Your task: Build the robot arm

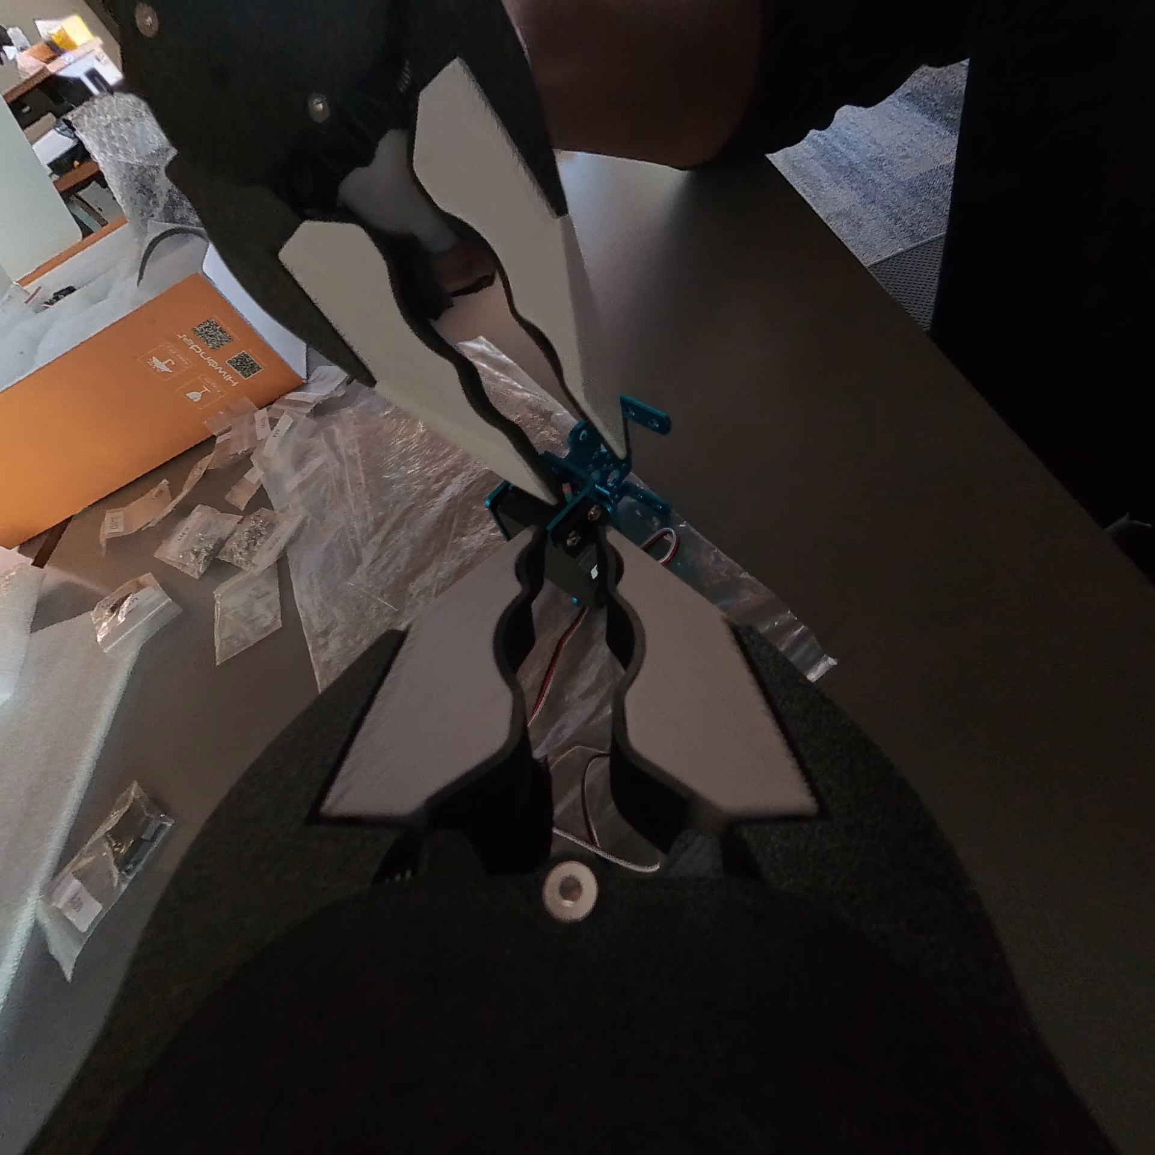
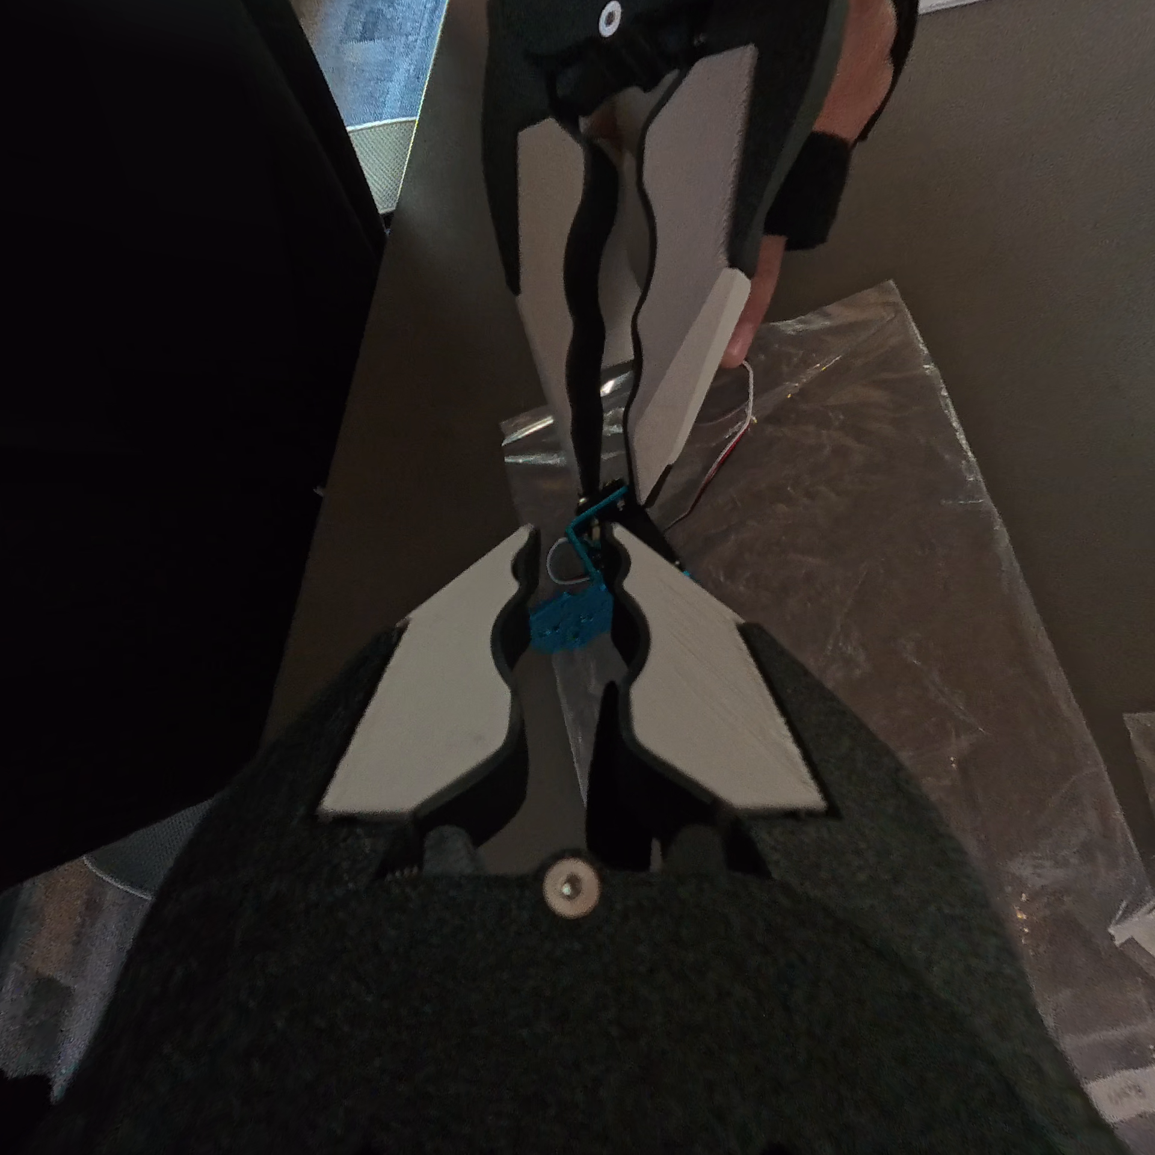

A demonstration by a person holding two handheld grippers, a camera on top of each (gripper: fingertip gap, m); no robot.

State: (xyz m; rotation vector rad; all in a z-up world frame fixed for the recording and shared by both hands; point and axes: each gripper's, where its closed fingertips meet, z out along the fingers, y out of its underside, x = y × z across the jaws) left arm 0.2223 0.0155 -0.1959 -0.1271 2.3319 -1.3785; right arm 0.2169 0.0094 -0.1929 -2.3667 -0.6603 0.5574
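A small assembly of blue metal brackets (image 1: 587,462) and a black servo (image 1: 578,572) is held between both grippers above a dark table (image 1: 812,437). My left gripper (image 1: 570,540) is shut on the black servo; the servo's red, white and black cable (image 1: 550,675) hangs back between its fingers. My right gripper (image 1: 584,475) comes in from above and its tips clamp the blue bracket part. In the right wrist view my right gripper (image 2: 574,531) is shut on the blue bracket (image 2: 569,619), and my left gripper (image 2: 615,494) meets it tip to tip from the far side.
A clear plastic sheet (image 1: 387,500) lies under the assembly and also shows in the right wrist view (image 2: 844,500). An orange box (image 1: 125,387), several small bags of screws (image 1: 219,544) and white foam (image 1: 50,719) lie to the left. The table edge and carpet (image 1: 875,187) are on the right.
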